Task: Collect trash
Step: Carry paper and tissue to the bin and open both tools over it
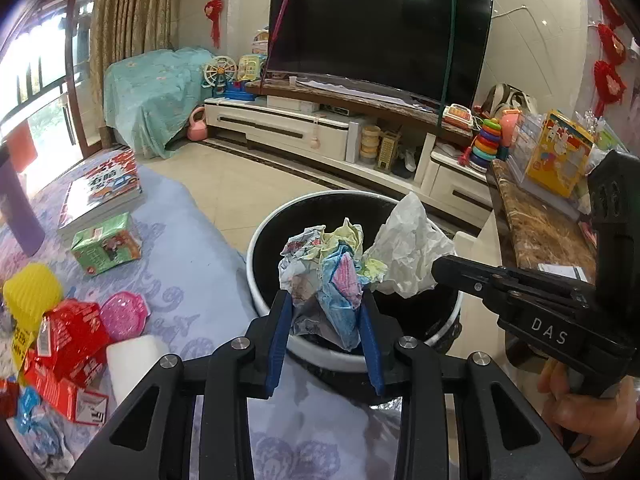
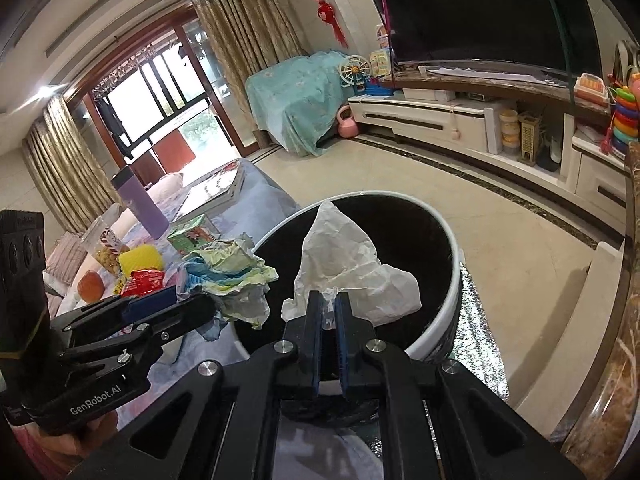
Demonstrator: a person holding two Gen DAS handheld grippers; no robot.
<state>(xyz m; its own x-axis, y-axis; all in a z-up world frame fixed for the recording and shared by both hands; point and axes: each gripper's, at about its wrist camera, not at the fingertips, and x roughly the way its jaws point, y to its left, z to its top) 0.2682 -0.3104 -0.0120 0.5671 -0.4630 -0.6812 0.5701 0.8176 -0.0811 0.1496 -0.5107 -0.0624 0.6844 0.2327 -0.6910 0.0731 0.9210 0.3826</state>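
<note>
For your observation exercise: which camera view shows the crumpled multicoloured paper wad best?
The left wrist view: the crumpled multicoloured paper wad sits central, facing the camera. The right wrist view shows it sideways at the left, partly hidden.

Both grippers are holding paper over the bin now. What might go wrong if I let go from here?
1. The left gripper holds the colourful paper wad above the bin's near rim; released here, it may land on the blue tablecloth.
2. The white crumpled paper in the right gripper is light and spread out, so it could drift past the rim.
</note>
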